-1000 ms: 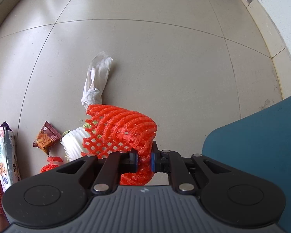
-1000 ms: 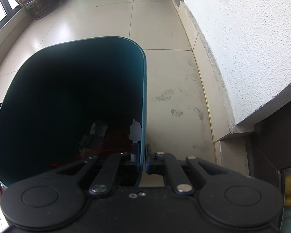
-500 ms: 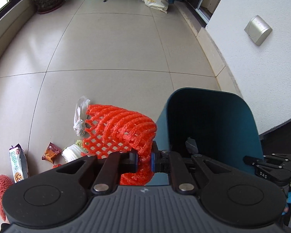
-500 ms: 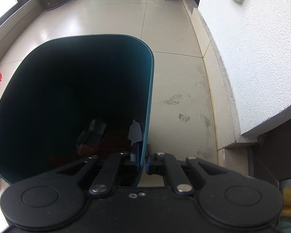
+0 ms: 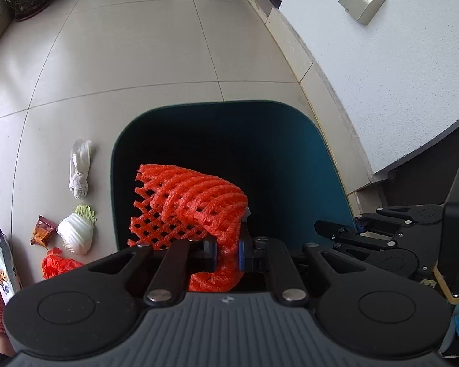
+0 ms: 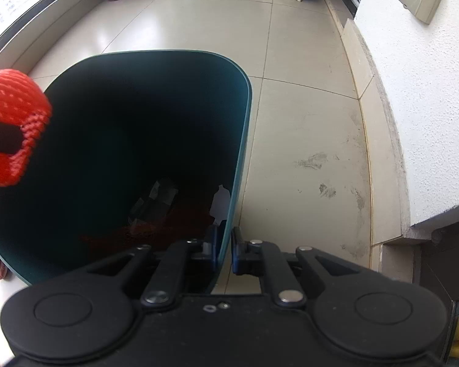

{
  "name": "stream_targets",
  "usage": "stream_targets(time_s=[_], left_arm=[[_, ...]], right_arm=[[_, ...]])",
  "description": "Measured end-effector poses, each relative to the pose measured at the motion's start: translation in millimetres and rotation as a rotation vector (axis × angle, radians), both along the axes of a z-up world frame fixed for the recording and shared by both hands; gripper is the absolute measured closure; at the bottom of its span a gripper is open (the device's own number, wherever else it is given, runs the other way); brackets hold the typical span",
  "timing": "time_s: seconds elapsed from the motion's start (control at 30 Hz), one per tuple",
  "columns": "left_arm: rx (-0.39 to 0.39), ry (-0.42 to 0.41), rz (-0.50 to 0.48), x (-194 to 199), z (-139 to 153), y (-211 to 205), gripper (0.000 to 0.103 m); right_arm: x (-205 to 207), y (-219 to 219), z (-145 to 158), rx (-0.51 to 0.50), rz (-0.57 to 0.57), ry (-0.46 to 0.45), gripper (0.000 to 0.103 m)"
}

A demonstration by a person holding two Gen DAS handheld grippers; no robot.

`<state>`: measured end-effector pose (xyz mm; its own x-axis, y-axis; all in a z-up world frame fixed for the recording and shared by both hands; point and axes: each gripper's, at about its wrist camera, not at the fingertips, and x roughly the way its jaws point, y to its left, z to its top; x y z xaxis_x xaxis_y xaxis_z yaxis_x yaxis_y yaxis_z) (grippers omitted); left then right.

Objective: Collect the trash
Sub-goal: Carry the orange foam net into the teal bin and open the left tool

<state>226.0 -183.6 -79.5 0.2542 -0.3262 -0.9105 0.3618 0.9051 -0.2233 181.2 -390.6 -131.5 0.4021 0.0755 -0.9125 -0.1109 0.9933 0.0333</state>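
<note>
Your left tongs (image 5: pixel 226 252), clamped on red foam net (image 5: pixel 192 205), now moved from floor litter to over teal bin (image 5: pixel 330 165) mouth, frame centre. Right tongs (image 6: pixel 225 249) pinch bin rim. Release looks due next.

An orange-red foam net (image 5: pixel 192 208), an open diamond mesh crumpled into a loose fold, hangs over the mouth of the teal bin (image 5: pixel 327 165), pinched at its lower end. The bin stands upright, its inside dark, with scraps lying at the bottom (image 6: pixel 156 202). On the floor at the bin's 9 o'clock lie a knotted white bag (image 5: pixel 79 171), a white foam sleeve (image 5: pixel 76 232), a brown wrapper (image 5: pixel 41 234), a red scrap (image 5: pixel 56 266) and a biscuit packet (image 5: pixel 0 263).
</note>
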Motion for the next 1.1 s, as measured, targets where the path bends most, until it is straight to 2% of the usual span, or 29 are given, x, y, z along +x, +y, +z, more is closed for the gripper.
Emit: stream_targets(time_s=[0.17, 0.27, 0.37, 0.43, 0.7, 0.8, 0.93, 1.03, 1.1], left_arm=[[0.021, 0.041, -0.005, 3, -30, -14, 0.091], [0.033, 0.048, -0.001, 3, -40, -16, 0.082], [0.005, 0.043, -0.002, 1, -43, -14, 0.066], [-0.01, 0.04, -0.003, -2, -42, -10, 0.04], [-0.01, 0.013, -0.001, -11, -36, -1, 0.038], [-0.02, -0.02, -0.023, -22, -24, 4, 0.032], [-0.04, -0.079, -0.019, -36, 0, 23, 0.03], [-0.052, -0.108, 0.012, -42, 15, 44, 0.022], [-0.059, -0.12, 0.051, -45, 22, 63, 0.022]], right_arm=[[0, -2, -1, 0.004, 0.009, -0.002, 0.095], [1, -5, -3, 0.01, 0.01, -0.003, 0.095], [1, -5, -4, 0.012, 0.011, -0.004, 0.095], [-2, -4, -2, 0.014, 0.012, -0.004, 0.095], [0, -1, 0, 0.014, 0.012, -0.003, 0.094], [0, -1, -1, 0.009, 0.015, -0.001, 0.094], [0, 0, -2, 0.004, 0.016, -0.001, 0.094], [1, 2, -2, -0.002, 0.018, 0.001, 0.094], [1, 3, -2, -0.005, 0.016, 0.002, 0.094]])
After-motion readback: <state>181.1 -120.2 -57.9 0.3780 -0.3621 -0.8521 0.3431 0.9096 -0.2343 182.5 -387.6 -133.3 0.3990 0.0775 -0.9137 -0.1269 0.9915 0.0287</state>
